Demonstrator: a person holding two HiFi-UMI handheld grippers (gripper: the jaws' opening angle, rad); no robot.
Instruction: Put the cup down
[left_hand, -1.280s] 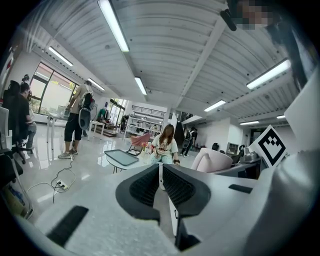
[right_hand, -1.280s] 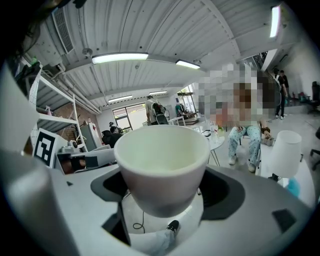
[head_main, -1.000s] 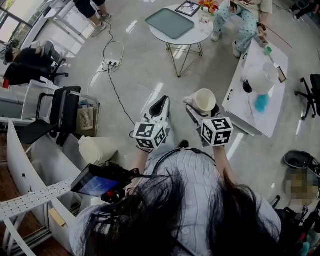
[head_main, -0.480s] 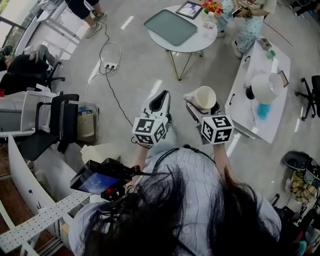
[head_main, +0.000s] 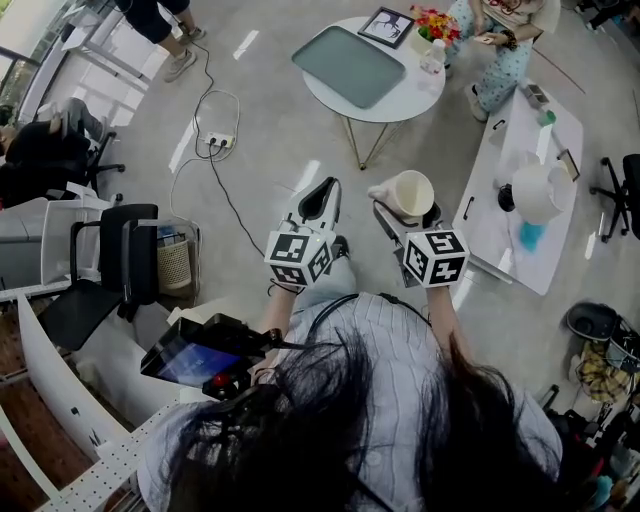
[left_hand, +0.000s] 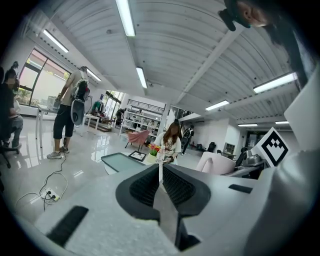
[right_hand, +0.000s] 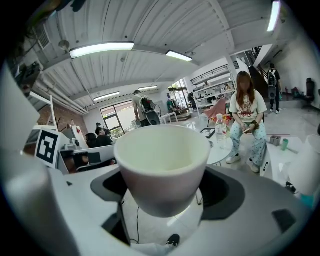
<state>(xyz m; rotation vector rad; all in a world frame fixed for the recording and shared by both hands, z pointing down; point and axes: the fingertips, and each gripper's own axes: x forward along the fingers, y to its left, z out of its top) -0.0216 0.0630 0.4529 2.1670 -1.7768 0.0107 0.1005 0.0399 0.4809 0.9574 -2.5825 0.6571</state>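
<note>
Head view with both gripper views. The right gripper (head_main: 408, 212) is clamping a cream cup (head_main: 412, 192) by its lower wall, one jaw pressing on each side; in the right gripper view the cup (right_hand: 162, 165) is sitting upright between the jaws with its open mouth showing and nothing visible inside. The cup is hanging in the air over the floor (head_main: 270, 130), on the near side of the round bench (head_main: 400, 95) and well apart from it, touching no surface. The left gripper (head_main: 322, 195) is hovering on the near side of the round bench as well, towards its left; its jaws are pressing together with nothing between them, as the left gripper view (left_hand: 160, 172) is showing. On the round bench a grey-green tray (head_main: 348, 66) is lying towards the left, and a framed picture (head_main: 387, 25), a bunch of flowers (head_main: 437, 20) and a clear bottle (head_main: 433, 55) are standing along the far edge. A seated person (head_main: 500, 50) is sitting just beyond the right side of the round bench. A power strip (head_main: 216, 143) with its cable is lying on the floor to the left of the round bench.
</note>
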